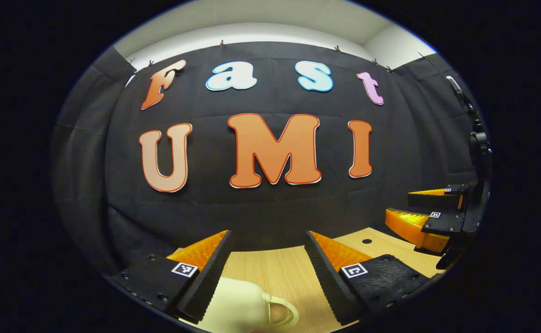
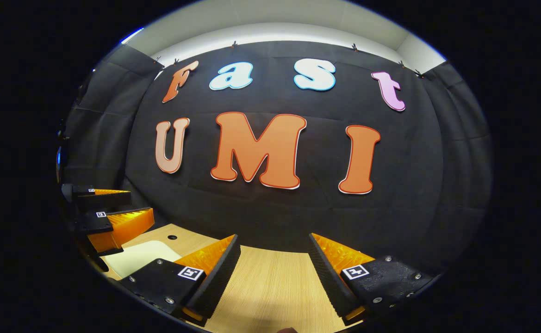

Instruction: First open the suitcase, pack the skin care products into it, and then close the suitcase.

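A cream suitcase [image 1: 240, 303] lies on the wooden table [image 1: 275, 273], low between the fingers of my left gripper [image 1: 268, 236], its looped handle [image 1: 283, 315] pointing right. That gripper is open and hovers above the case without touching it. In the right gripper view my right gripper [image 2: 274, 238] is open over bare table [image 2: 275, 286], holding nothing. A corner of the cream suitcase [image 2: 140, 256] lies to its left, under the left gripper [image 2: 140, 203]. The right gripper [image 1: 399, 206] also appears at the far right of the left gripper view, open.
The black cloth wall [image 1: 270, 208] rises close behind the table's far edge. A small round hole [image 1: 366, 241] marks the tabletop between the two grippers, the same hole [image 2: 172, 237] showing in the right gripper view. A dark stand [image 1: 478, 143] is at the far right.
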The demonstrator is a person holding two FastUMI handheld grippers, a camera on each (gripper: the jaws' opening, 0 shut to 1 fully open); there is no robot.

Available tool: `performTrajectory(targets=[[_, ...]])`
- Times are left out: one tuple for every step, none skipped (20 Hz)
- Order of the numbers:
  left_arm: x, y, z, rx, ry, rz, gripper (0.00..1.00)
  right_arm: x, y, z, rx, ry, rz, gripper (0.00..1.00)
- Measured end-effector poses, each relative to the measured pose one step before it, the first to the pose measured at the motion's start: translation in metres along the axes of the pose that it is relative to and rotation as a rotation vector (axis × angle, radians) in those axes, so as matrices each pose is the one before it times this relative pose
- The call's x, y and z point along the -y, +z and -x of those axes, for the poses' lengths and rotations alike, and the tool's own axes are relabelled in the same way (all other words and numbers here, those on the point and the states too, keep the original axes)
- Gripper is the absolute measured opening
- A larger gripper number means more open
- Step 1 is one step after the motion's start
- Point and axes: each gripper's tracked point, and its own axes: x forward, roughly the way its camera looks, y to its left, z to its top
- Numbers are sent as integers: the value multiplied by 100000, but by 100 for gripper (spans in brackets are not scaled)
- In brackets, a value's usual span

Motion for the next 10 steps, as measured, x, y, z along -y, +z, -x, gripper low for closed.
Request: performTrajectory(targets=[[-235,-272,-398,-364,-1325,-596,96,-280,254,96,113,-780,-593,93],[-432,-183,-504,-694,-1205,-87,96,-151,-33,68,-613,-674,-276,93],[-137,-347,-406,-602,-1463,521,97,85,-113,145,-629,-1534,-290,93],[69,-248,-340,-871,-1777,869,97,187,25,163,-263,-1263,-220,93],[159,-369,-430,-1053,-1631,1642,97,121,198,233,214,-1477,-539,93],[291,-457,3,-1399,-1953,1366,97,278,-21,224,-532,-1087,-772,94],[232,-247,-58,-822,-845,541,97,249,-210,227,-659,-922,-661,94],[-83,123,185,20,83,-519,97,763,27,110,187,-2358,178,94],[190,312,88,462,-979,-684,96,533,159,285,490,-1022,262,94],[191,188,277,861,-171,-930,97,766,145,250,674,-2033,732,94]])
